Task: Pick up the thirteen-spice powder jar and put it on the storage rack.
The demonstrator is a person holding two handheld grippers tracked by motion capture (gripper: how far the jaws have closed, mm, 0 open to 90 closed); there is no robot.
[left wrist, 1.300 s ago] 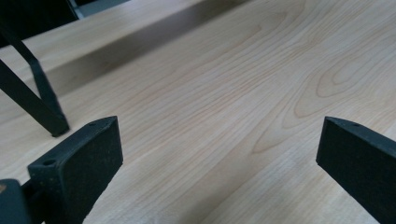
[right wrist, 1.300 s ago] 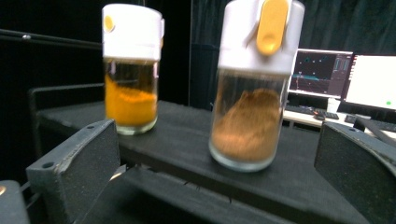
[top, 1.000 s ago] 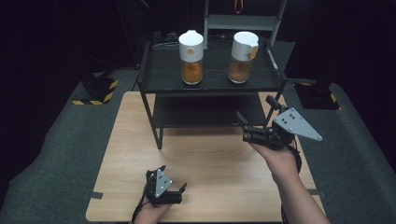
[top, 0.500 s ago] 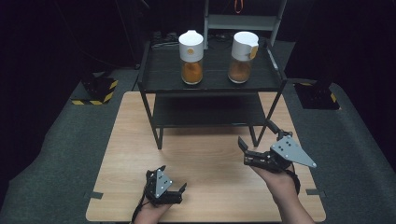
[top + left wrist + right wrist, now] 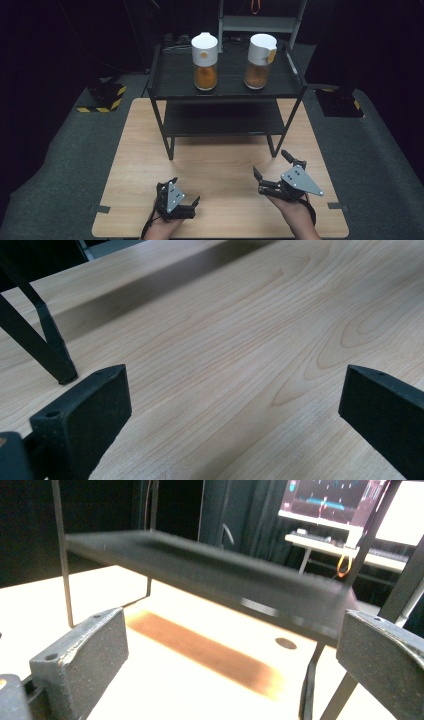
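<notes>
Here we see both grippers low over the near part of the wooden table (image 5: 215, 160), each with its jaws spread wide and nothing between them. The left gripper (image 5: 182, 192) sits near the table's near edge, left of centre; in the left gripper view bare wood lies between its jaws, with a leg of the black shelf rack (image 5: 225, 85) at far left. The right gripper (image 5: 272, 165) hangs to the right, just in front of the rack's near right leg. On the rack's top shelf, well apart from both grippers, stand two white-capped jars of orange-brown powder: the left jar (image 5: 205, 62) and the right jar (image 5: 261, 61).
</notes>
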